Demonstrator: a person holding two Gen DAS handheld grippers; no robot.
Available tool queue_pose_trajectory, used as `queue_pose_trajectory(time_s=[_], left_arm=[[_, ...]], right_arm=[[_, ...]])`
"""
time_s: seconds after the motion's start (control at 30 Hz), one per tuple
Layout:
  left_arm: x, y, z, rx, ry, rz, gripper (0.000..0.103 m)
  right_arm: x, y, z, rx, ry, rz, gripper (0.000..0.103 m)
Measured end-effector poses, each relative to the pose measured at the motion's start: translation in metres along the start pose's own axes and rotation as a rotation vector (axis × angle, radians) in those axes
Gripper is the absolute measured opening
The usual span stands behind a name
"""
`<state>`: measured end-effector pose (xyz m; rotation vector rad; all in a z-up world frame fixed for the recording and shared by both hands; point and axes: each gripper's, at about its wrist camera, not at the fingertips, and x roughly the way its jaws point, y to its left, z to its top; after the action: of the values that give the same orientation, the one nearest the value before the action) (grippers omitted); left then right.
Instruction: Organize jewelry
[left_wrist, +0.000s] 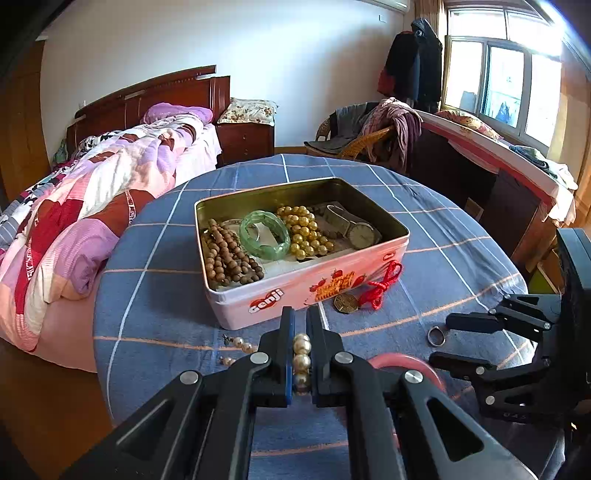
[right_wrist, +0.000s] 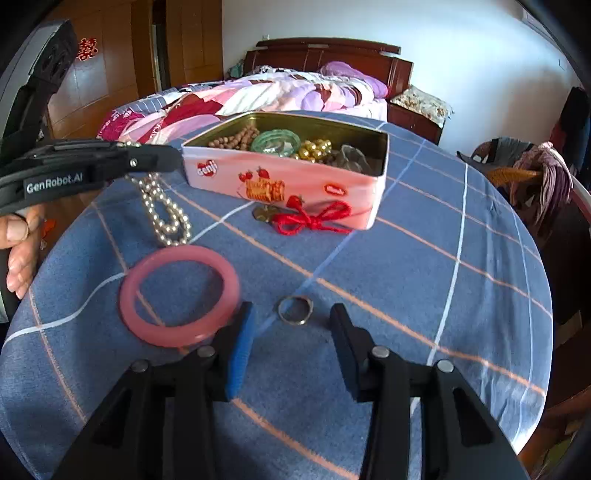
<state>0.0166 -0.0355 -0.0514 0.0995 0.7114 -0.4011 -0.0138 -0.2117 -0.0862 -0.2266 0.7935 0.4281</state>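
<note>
Pearl necklace (right_wrist: 164, 210), one strand, hangs pinched in our left gripper (left_wrist: 301, 332) above the table's (right_wrist: 406, 280) near edge, while our right gripper (right_wrist: 291, 332), spread, flanks one ring (right_wrist: 294, 310) beside one pink bangle (right_wrist: 179, 295).

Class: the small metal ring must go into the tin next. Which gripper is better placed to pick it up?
Right. The right gripper is open, the ring just ahead between its fingers; the left gripper is shut on the pearl necklace.

A bed (left_wrist: 110, 177) with a pink patchwork blanket (left_wrist: 74, 221) stands by the white wall (left_wrist: 277, 48), a wicker chair (left_wrist: 354, 136) holds clothes, and sun comes in the big window (left_wrist: 506, 81).
</note>
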Motion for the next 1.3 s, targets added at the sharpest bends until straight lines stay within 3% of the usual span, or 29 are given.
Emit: queue_pose_trajectory(time_s=[0.1,0.7,1.07,1.3], left_arm=[[0.0,-0.001,0.0,-0.002,-0.001,-0.001,0.005],[-0.015,0.002,0.014,0.001,-0.049,0.007,0.005],[-0.037,0.004,0.064,0.076,-0.144,0.045,0.005],[-0.031,0.011,0.094,0.109,-0.18,0.09,0.005]], right_arm=[[0.002,-0.002,0.001,-0.009,-0.005,-0.008,0.022],[-0.02,-0.001,0.01,-0.035,-0.089,-0.03,0.022],[-0.031,-0.005,0.06,-0.062,-0.193,-0.044,0.022],[-0.025,-0.01,0.098,-0.073,-0.24,-0.049,0.022]])
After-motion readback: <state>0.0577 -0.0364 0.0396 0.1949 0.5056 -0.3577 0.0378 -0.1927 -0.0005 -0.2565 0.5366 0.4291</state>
